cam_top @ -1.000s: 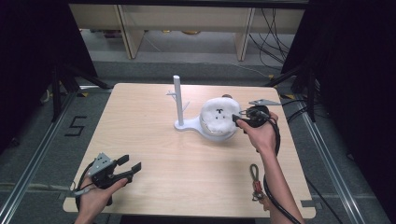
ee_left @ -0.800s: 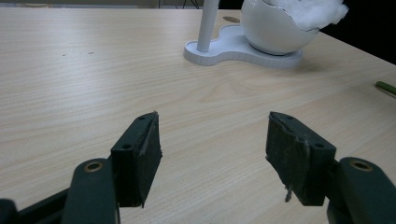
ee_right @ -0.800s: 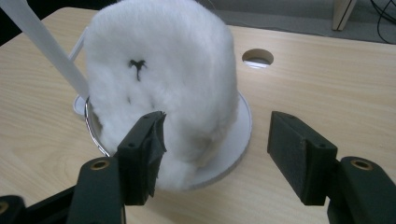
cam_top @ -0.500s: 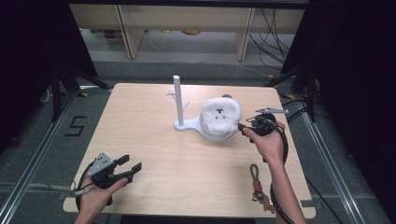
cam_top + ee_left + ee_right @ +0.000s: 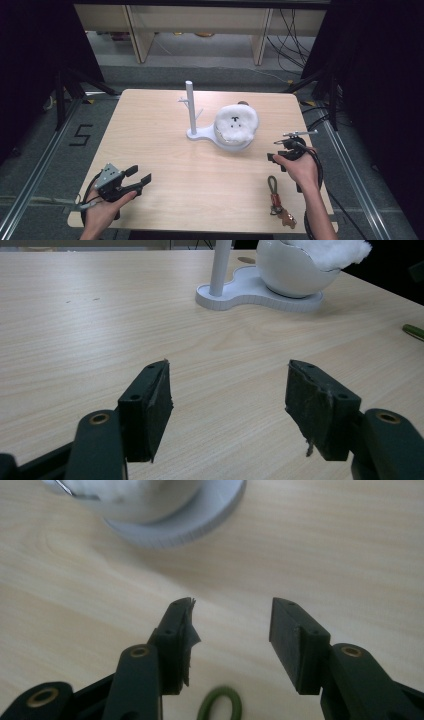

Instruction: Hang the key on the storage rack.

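Note:
A white stand point(image 5: 200, 135) with an upright pole point(image 5: 190, 107) holds a white bowl point(image 5: 227, 140) at the table's middle back. A fluffy white plush point(image 5: 236, 122) with a small face sits in the bowl. A key strap point(image 5: 274, 192) with a green loop lies at the front right. My right gripper point(image 5: 272, 156) hovers just behind the strap, to the right of the bowl. Its jaws have just been closing, with nothing between them point(image 5: 232, 615); the green loop point(image 5: 220, 705) lies beneath. My left gripper point(image 5: 140, 176) rests open and empty point(image 5: 227, 390) at the front left.
In the left gripper view the stand's base point(image 5: 240, 287) and the bowl point(image 5: 290, 272) are far ahead over bare wood. The table's right edge point(image 5: 320, 165) runs close by my right hand. Dark frames and cables surround the table.
My right gripper has drawn back from beside the bowl toward the near right and sunk a little, with its jaws narrower. The left gripper has stayed put.

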`<state>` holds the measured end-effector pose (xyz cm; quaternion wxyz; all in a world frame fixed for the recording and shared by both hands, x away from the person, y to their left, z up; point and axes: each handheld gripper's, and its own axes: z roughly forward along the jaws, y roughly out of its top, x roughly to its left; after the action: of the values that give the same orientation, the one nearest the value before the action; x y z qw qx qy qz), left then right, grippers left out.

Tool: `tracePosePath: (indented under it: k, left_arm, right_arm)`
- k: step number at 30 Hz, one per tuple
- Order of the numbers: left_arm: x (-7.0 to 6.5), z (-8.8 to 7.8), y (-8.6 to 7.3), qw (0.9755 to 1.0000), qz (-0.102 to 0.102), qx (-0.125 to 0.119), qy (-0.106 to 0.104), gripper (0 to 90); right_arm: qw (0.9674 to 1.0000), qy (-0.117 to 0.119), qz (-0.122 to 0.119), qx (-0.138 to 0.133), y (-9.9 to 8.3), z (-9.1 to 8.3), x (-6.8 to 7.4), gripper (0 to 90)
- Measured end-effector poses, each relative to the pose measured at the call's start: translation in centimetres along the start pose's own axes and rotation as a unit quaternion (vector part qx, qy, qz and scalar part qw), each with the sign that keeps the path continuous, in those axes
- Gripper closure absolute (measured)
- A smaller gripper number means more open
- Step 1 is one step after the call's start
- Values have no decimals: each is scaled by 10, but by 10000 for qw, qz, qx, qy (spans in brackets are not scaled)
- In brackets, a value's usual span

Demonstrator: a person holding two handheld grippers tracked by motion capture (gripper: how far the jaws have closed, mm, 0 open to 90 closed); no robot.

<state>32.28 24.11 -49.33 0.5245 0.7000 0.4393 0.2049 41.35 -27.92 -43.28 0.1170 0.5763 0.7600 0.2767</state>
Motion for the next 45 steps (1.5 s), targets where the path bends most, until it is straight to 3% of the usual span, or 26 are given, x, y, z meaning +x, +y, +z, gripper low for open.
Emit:
tracePosePath:
  k: [3, 4, 6, 9, 11, 12, 13, 17, 19, 20, 24, 25, 26, 27, 28, 30, 32, 34, 37, 38, 39, 40, 41, 45]
  left_arm:
    - [-2, 0, -1, 10000, 24, 29, -69, 342]
    - [-2, 0, -2, 10000, 26, 31, -87, 341]
    - [-2, 0, -3, 9999, -7, 24, -99, 341]
    - [-4, -1, -2, 9999, 37, 29, -116, 341]
    - [-5, -1, -1, 9999, 59, 39, -108, 341]
    - [-5, -1, -1, 9999, 72, 41, -120, 341]
    - [-6, -1, -1, 9999, 62, 7, -134, 341]
    - [-7, 0, 0, 9999, 70, 28, -128, 341]
    - [-8, 0, 0, 9999, 74, 20, -135, 341]
    - [-8, 1, 0, 9999, 74, 18, -137, 341]
    - [-8, 1, -1, 9999, 65, 39, -146, 341]
    - [-9, 0, -1, 9999, 65, 39, -147, 341]
    - [-9, 0, -1, 9999, 76, 42, -149, 341]
    - [-9, 0, -1, 9998, 74, 38, -153, 341]
    - [-9, 0, -1, 9998, 77, 33, -155, 341]
    - [-9, 0, -2, 9998, 79, 37, -156, 341]
    - [-8, 0, -2, 9998, 79, 37, -155, 341]
    - [-9, 0, -2, 9998, 76, 35, -159, 341]
    - [-8, 0, -2, 9998, 78, 39, -152, 341]
    - [-8, 0, -2, 9998, 80, 39, -151, 341]
    - [-8, 0, -2, 9998, 79, 50, -156, 341]
    - [-8, 0, -2, 9998, 72, 49, -154, 341]
    - [-8, 0, -2, 9998, 73, 48, -156, 341]
    - [-9, 0, -2, 9998, 85, 37, -154, 341]
  right_arm:
    - [9990, -173, 188, 377, -11, -1, -3, 539]
    - [9989, 110, 182, 416, -14, -1, -6, 540]
    - [9984, -56, 136, 550, -22, -2, -8, 542]
    - [9970, -47, 205, 743, -30, -2, -9, 545]
    - [9947, -10, 374, 956, -33, -2, -7, 551]
    - [9924, 8, 588, 1084, -35, -2, -3, 554]
    - [9921, 77, 465, 1166, -36, -2, -4, 558]
    - [9881, 144, 625, 1398, -41, 0, 2, 571]
    - [9910, 229, 218, 1303, -45, 4, -2, 579]
    - [9889, 224, 363, 1421, -45, 3, 1, 583]
    - [9864, 177, 365, 1590, -49, 3, 6, 590]
    - [9844, 171, 530, 1667, -50, 3, 10, 589]
    - [9847, 168, 383, 1692, -51, 2, 11, 588]
    - [9825, 151, 482, 1790, -52, 3, 13, 588]
    - [9827, 157, 514, 1771, -54, 4, 15, 591]
    - [9806, 191, 397, 1910, -55, 3, 16, 594]
    - [9795, 143, 454, 1956, -57, 4, 18, 597]
    - [9801, 167, 162, 1972, -58, 6, 15, 597]
    - [9775, 178, 258, 2086, -59, 7, 16, 597]
    - [9781, 178, 250, 2059, -60, 8, 17, 598]
    - [9743, 177, 502, 2190, -60, 7, 21, 600]
    - [9736, 175, 542, 2212, -60, 8, 22, 601]
    - [9749, 144, 503, 2163, -62, 9, 21, 604]
    - [9739, 104, 447, 2222, -62, 10, 21, 620]
